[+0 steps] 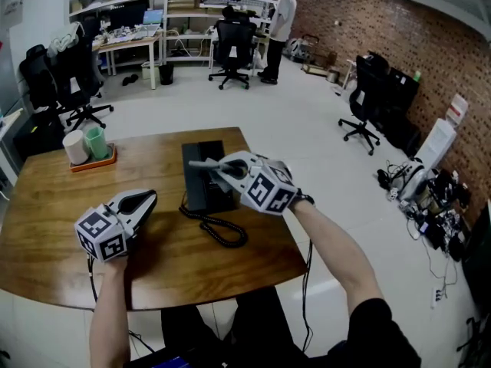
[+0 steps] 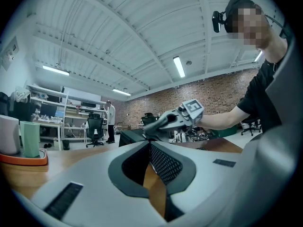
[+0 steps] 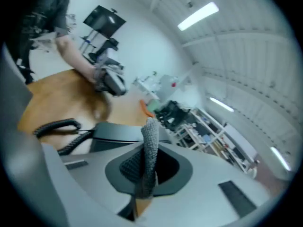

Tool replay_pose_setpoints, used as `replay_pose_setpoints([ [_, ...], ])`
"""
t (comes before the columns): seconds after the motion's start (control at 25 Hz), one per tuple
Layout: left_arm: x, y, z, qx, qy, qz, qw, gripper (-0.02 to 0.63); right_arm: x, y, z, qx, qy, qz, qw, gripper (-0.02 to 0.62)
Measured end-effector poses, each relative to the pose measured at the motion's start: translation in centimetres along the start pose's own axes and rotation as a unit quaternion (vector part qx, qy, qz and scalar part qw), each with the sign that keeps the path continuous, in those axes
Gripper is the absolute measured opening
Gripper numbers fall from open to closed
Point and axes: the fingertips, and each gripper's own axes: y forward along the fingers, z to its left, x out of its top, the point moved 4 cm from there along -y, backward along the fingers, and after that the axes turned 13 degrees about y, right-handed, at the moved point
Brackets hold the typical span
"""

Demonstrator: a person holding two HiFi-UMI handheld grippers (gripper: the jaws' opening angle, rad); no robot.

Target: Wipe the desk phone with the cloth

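Note:
A black desk phone [image 1: 201,181] lies on the wooden desk [image 1: 61,205], with its coiled cord [image 1: 219,228] trailing toward me. My right gripper [image 1: 213,167] hovers just over the phone, shut on a strip of grey cloth [image 3: 151,131] that sticks up from between the jaws. In the right gripper view [image 3: 145,150] the phone [image 3: 118,132] lies right ahead. My left gripper [image 1: 144,200] rests low on the desk left of the phone, jaws together with nothing in them. The left gripper view [image 2: 151,144] shows the right gripper [image 2: 177,119] above the phone [image 2: 130,137].
An orange tray [image 1: 93,162] holding a white cup [image 1: 75,147] and a green cup [image 1: 97,142] stands at the desk's far left. Office chairs [image 1: 232,48], shelves and a standing person [image 1: 282,21] fill the room behind. Cables litter the floor at the right [image 1: 422,205].

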Motion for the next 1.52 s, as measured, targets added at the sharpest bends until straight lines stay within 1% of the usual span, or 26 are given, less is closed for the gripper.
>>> replay_pose_setpoints([
  [0.04,0.0,-0.1,0.1,0.000,-0.003,-0.001,1.0000,0.008,0.3,1.1,-2.3,-0.042,0.028,-0.010,0.999,0.025],
  [0.08,-0.1,-0.1,0.1,0.000,-0.005,-0.003,1.0000,0.008,0.5,2.1,-4.1,-0.075,0.052,-0.018,0.996,0.025],
  [0.16,-0.3,-0.2,0.2,0.001,-0.008,-0.004,1.0000,0.008,0.7,3.9,-6.5,-0.114,0.083,-0.022,0.990,0.025],
  [0.24,-0.3,-0.2,0.1,0.001,-0.010,-0.006,0.9999,0.008,-0.2,5.7,-7.6,-0.125,0.093,-0.002,0.988,0.025],
  [0.36,-0.2,-0.1,-0.1,0.001,-0.010,-0.007,0.9999,0.008,-1.6,6.7,-7.3,-0.118,0.084,0.028,0.989,0.025],
  [0.48,0.2,0.0,-0.1,-0.001,-0.005,-0.004,1.0000,0.008,-1.0,5.2,-5.4,-0.089,0.060,0.024,0.994,0.025],
  [0.6,0.3,0.0,-0.2,0.000,-0.003,-0.003,1.0000,0.008,-1.4,3.4,-1.6,-0.043,0.008,0.029,0.999,0.025],
  [0.72,0.3,0.1,-0.3,-0.001,-0.002,-0.002,1.0000,0.008,-2.1,0.8,3.1,0.004,-0.044,0.033,0.999,0.025],
  [0.8,0.3,0.1,-0.3,-0.002,-0.001,-0.001,1.0000,0.008,-2.9,-0.6,6.0,0.036,-0.074,0.042,0.996,0.025],
  [0.88,0.3,0.0,-0.2,-0.001,0.000,-0.001,1.0000,0.008,-3.1,-2.0,8.5,0.082,-0.112,0.054,0.989,0.023],
  [0.96,0.1,0.0,-0.2,0.000,0.000,-0.003,1.0000,0.008,-3.2,-3.2,9.9,0.126,-0.137,0.069,0.980,0.025],
  [1.0,0.0,0.0,-0.1,0.000,0.000,-0.003,1.0000,0.008,-3.1,-3.4,9.7,0.132,-0.135,0.069,0.980,0.026],
  [1.04,0.0,0.0,0.0,0.000,0.000,-0.003,1.0000,0.008,-2.8,-3.4,8.7,0.122,-0.121,0.059,0.983,0.026],
  [1.08,-0.1,-0.1,0.1,-0.001,0.000,-0.003,1.0000,0.008,-2.2,-3.1,7.0,0.098,-0.095,0.043,0.990,0.026],
  [1.12,-0.1,-0.1,0.2,-0.001,0.000,-0.003,1.0000,0.008,-1.5,-2.7,4.7,0.062,-0.062,0.025,0.996,0.026],
  [1.16,-0.1,-0.1,0.2,-0.001,0.000,-0.003,1.0000,0.008,-0.9,-2.1,2.2,0.020,-0.028,0.008,0.999,0.026],
  [1.24,-0.1,-0.2,0.2,-0.002,-0.004,-0.003,1.0000,0.008,-0.1,-0.7,-2.8,-0.062,0.027,-0.014,0.998,0.025],
  [1.32,-0.3,-0.2,0.2,0.000,-0.009,-0.005,1.0000,0.008,0.0,1.1,-6.3,-0.115,0.062,-0.018,0.991,0.025],
  [1.4,-0.3,-0.2,0.2,0.001,-0.011,-0.006,0.9999,0.008,-0.2,2.9,-8.3,-0.139,0.081,-0.010,0.987,0.025],
  [1.44,-0.2,-0.1,0.0,0.001,-0.012,-0.007,0.9999,0.008,-0.2,3.6,-8.8,-0.142,0.084,-0.004,0.986,0.025],
  [1.52,-0.2,0.0,-0.1,0.001,-0.012,-0.007,0.9999,0.008,-0.5,4.7,-8.7,-0.134,0.083,0.012,0.987,0.025],
])
